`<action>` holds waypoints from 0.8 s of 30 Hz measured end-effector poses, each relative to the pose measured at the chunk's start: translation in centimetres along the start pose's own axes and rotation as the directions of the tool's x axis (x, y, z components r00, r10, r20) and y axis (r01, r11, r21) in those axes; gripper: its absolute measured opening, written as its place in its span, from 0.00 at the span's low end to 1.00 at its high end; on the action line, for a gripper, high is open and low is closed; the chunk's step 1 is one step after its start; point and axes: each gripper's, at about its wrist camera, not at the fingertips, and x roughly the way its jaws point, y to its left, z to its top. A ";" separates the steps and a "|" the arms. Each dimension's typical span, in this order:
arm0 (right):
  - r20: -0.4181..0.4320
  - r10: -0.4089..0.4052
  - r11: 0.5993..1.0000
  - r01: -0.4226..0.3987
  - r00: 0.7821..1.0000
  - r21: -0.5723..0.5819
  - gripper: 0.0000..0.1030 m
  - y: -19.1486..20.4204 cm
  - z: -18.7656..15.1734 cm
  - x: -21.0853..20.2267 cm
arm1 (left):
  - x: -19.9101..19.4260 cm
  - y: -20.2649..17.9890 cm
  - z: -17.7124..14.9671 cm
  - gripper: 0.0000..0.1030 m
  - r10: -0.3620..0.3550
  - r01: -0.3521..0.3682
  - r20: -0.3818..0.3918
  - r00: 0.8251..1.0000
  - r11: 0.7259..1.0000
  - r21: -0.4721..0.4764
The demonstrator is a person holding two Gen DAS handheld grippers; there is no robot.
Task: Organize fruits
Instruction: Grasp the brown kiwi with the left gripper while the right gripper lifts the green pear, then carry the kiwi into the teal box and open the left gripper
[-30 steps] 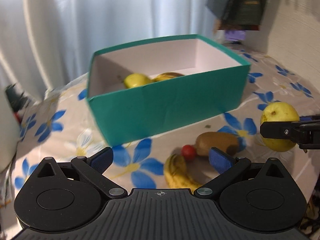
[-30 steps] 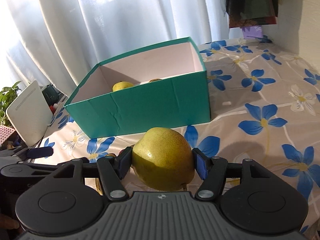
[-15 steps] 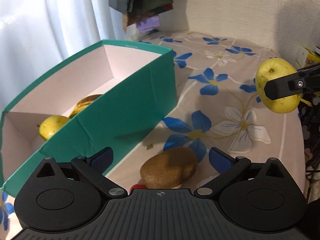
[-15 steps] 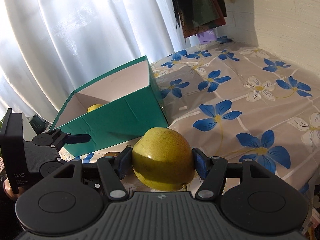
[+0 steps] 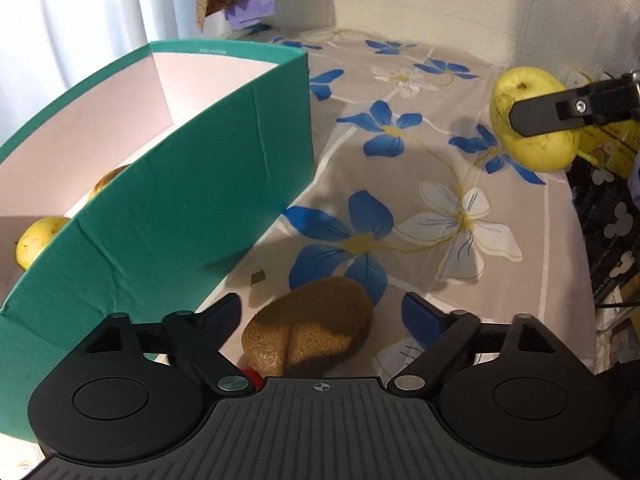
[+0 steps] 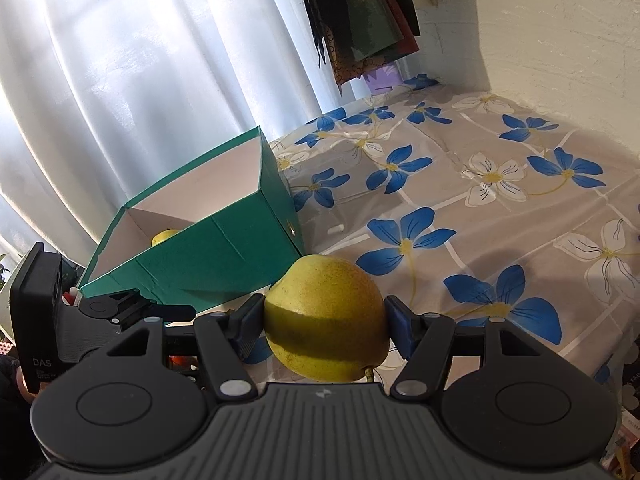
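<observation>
- Already the teal box at left holds two yellowish fruits.
- Right gripper clamps a yellow pear, not yet boxed.
- Left gripper, jaws just narrowing, straddles the kiwi without pinching it.

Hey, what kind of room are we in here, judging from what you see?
Most likely a home, perhaps a dining corner: a table under a blue-flowered cloth, sheer window curtains, and fruit going into a green box on it.
</observation>
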 end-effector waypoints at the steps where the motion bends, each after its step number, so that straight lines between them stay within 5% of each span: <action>1: -0.001 -0.001 1.000 0.001 1.000 0.001 0.62 0.0 0.0 0.1 | 0.3 0.0 -0.1 0.80 0.018 -0.018 -0.017 1.000 1.000 0.006; 8: -0.002 -0.006 1.000 0.006 1.000 0.004 0.62 0.0 0.4 0.5 | 0.9 0.9 -0.2 0.72 0.007 -0.010 -0.053 0.999 0.999 -0.046; 14: -0.006 -0.009 1.000 0.009 1.000 0.000 0.62 0.1 0.5 0.7 | 0.6 -0.1 0.2 0.70 0.101 -0.104 -0.073 0.992 0.993 -0.047; 19: -0.005 -0.008 1.000 0.008 1.000 -0.011 0.62 0.5 0.5 0.8 | -2.2 -0.8 0.9 0.70 0.132 -0.129 0.018 0.991 0.986 -0.103; 24: -0.002 -0.006 1.000 0.006 1.000 -0.028 0.62 1.1 0.8 0.9 | -5.5 -0.9 2.1 0.70 0.297 -0.279 0.013 0.955 0.912 -0.301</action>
